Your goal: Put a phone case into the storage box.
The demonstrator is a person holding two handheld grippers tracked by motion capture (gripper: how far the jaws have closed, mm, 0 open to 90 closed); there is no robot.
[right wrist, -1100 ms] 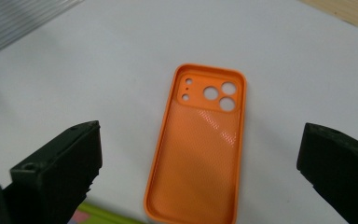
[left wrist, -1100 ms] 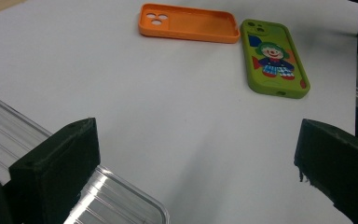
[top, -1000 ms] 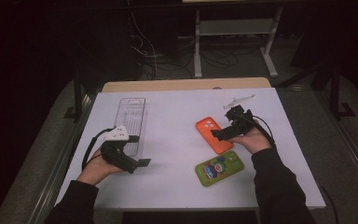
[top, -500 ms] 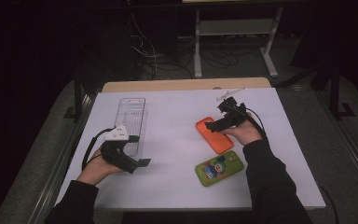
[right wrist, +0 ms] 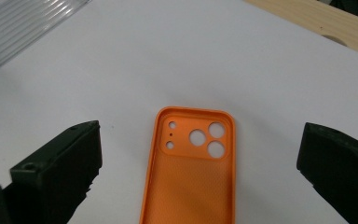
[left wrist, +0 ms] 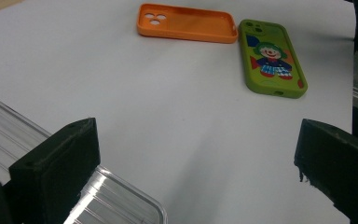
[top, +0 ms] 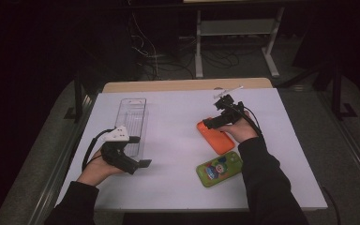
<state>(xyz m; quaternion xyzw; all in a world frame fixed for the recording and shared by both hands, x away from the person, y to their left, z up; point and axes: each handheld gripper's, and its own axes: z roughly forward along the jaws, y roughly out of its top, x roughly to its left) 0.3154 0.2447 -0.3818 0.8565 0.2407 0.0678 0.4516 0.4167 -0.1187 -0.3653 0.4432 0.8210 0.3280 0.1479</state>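
At 8 o'clock on the table (top: 178, 117), the left gripper (top: 140, 164) rests with jaws wide and empty at the near end of the clear tray (top: 133, 117), which looks empty as far as I can tell. Toward 2 o'clock, the right gripper (top: 209, 123) hovers jaws wide over the orange phone case (right wrist: 193, 172), lying hollow side up, untouched; the green phone case (top: 219, 168) sits just beside it at 5 o'clock. My read: nothing is gripped or moved yet, so both cases are left to do.
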